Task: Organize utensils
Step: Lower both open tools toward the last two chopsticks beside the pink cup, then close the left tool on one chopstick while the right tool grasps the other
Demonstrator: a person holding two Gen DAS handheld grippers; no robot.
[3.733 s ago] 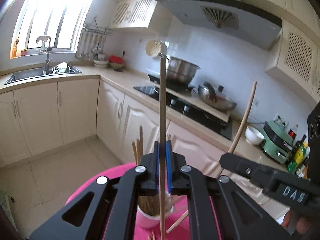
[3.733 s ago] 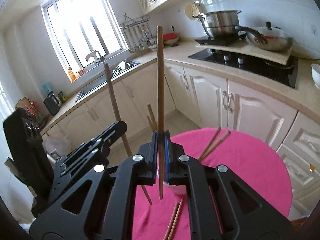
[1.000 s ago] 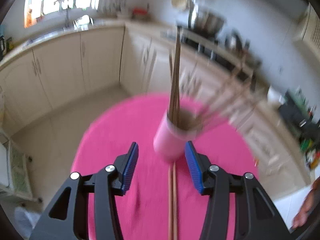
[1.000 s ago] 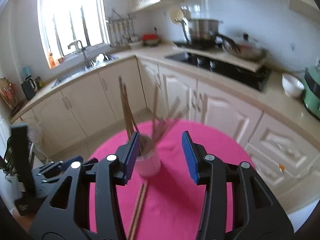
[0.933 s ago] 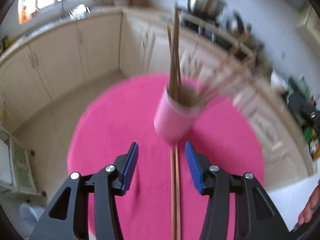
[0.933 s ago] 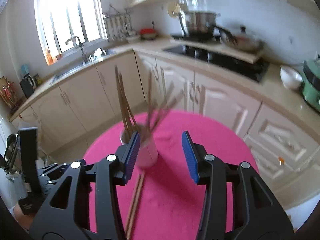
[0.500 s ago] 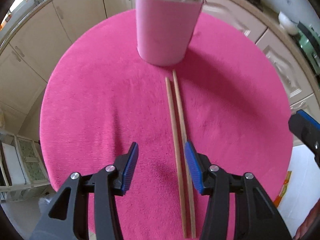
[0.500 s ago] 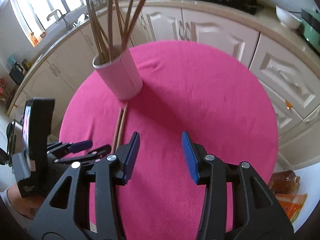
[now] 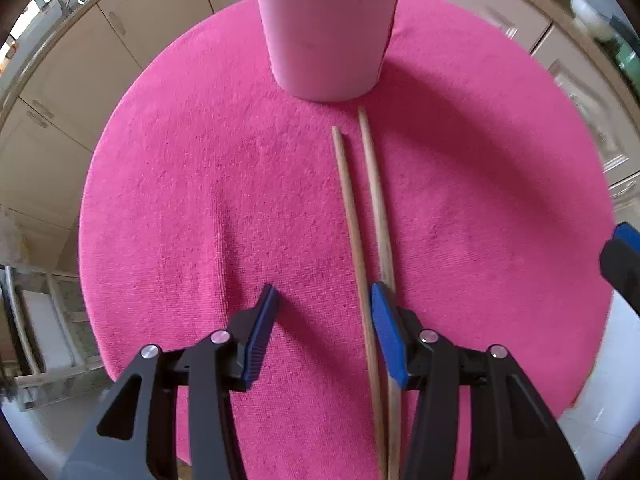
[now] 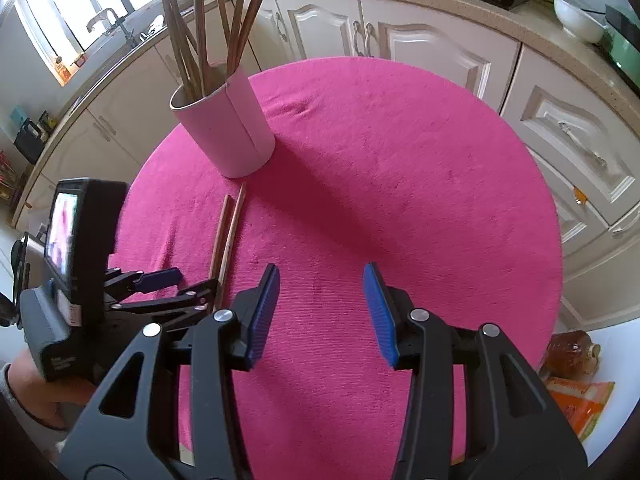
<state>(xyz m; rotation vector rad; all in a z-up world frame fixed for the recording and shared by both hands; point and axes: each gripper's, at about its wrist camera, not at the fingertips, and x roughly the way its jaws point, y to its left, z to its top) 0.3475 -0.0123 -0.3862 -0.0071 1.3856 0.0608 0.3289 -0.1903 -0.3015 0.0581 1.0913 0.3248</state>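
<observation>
With jaws wide, the left gripper [image 9: 324, 320] straddles one chopstick [image 9: 352, 216]; closing off-centre could nudge its neighbour [image 9: 376, 200] away.

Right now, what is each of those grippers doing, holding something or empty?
Left gripper: open, holding nothing, low over two loose chopsticks on the pink cloth.
Right gripper: open, holding nothing, above bare cloth.
</observation>
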